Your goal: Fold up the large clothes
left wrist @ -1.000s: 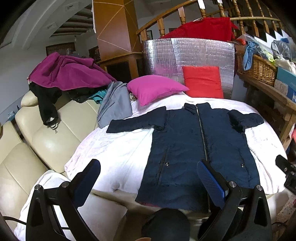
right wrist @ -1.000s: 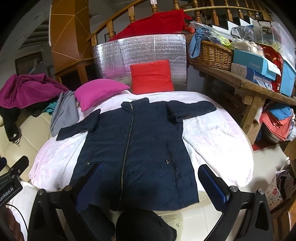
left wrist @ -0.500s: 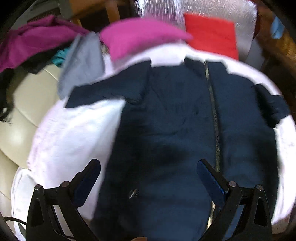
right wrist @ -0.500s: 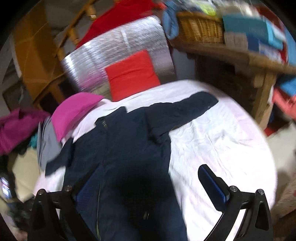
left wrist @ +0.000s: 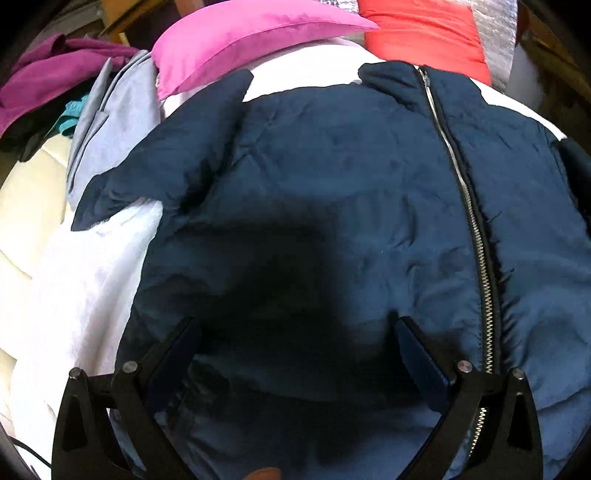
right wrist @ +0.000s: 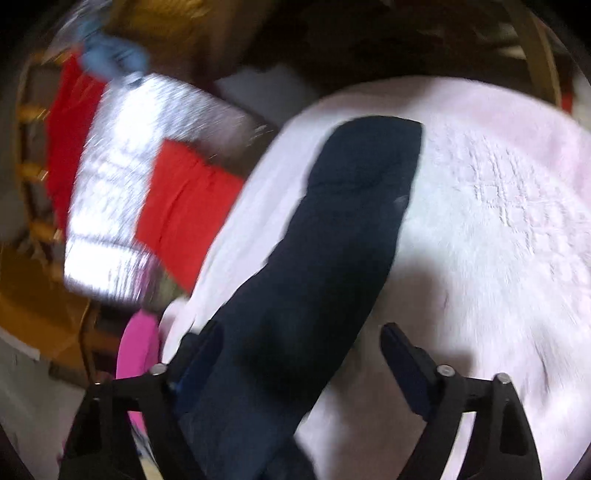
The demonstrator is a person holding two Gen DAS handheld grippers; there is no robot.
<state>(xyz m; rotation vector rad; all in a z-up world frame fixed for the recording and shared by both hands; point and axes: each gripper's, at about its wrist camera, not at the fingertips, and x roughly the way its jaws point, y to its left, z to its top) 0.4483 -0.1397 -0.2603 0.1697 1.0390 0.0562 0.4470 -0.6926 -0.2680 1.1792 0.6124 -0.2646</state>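
Note:
A navy padded jacket [left wrist: 332,192] lies front up, zipped, on a white cloth [left wrist: 81,280]. Its zip [left wrist: 476,236] runs down the right side of the left wrist view. My left gripper [left wrist: 295,328] is open and hovers close over the jacket's chest, casting a dark shadow. One sleeve [left wrist: 162,162] stretches out to the left. In the blurred right wrist view the other sleeve [right wrist: 332,236] lies straight out on the white cloth [right wrist: 498,221]. My right gripper [right wrist: 299,332] is open, low over that sleeve.
A pink pillow [left wrist: 243,40] and a red pillow [left wrist: 421,33] lie beyond the collar. A grey garment [left wrist: 107,122] and purple clothes [left wrist: 48,77] sit at the left on a cream sofa [left wrist: 26,206]. A silver foil panel [right wrist: 122,177] stands behind.
Both grippers have moved forward and down over the jacket. The left one now sits over the chest; the right one has swung onto the outstretched sleeve. Both stay open.

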